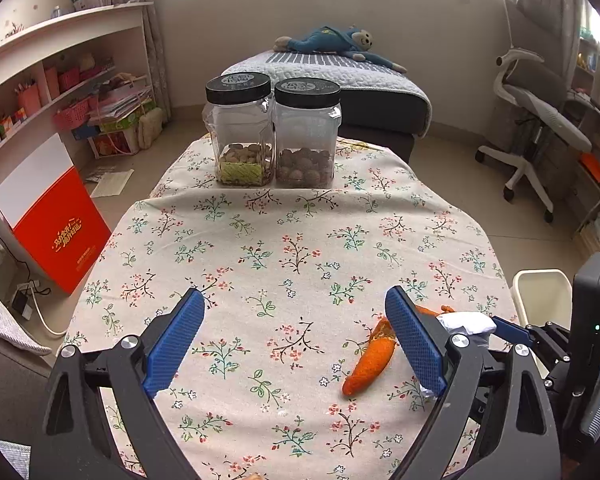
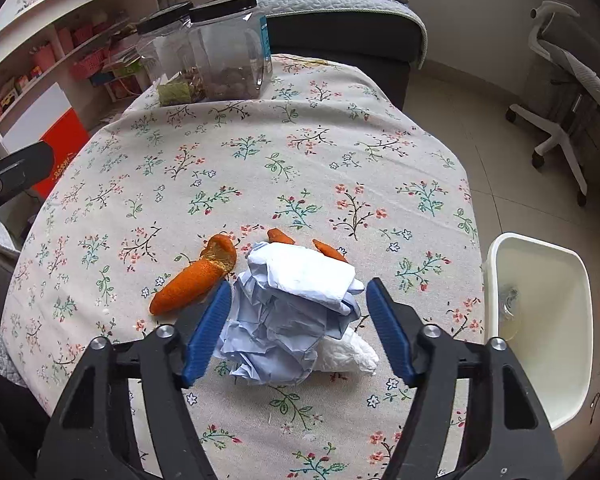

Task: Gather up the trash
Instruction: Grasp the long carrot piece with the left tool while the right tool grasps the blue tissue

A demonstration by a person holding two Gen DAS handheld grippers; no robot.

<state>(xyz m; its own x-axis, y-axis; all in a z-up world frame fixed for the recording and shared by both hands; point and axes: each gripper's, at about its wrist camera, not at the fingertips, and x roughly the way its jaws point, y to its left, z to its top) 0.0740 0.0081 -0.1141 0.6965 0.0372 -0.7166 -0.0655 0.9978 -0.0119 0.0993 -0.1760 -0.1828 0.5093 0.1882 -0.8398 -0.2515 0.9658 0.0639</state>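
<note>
Your worktop (image 2: pixel 340 152) wears a floral cloth. Item: crumpled pale-blue paper (image 2: pixel 292 312), heaped over a white wad, beside orange peel (image 2: pixel 196 280). Your right hand-held gripper (image 2: pixel 300 328) straddles the paper, blue pads just off it. Your left hand-held gripper (image 1: pixel 296 340) is spread, holding nothing. Two black-lidded jars (image 1: pixel 272 132) stand far back; lid print unreadable. Red box (image 1: pixel 60 240) carries yellow lettering, illegible.

Both cameras sit on the grippers and look down and forward over the bench (image 1: pixel 300 248). The right one is very close to the paper (image 2: pixel 288 320). Both see the jars (image 1: pixel 272 132), bed (image 1: pixel 340 76) and bin (image 2: pixel 540 320).
</note>
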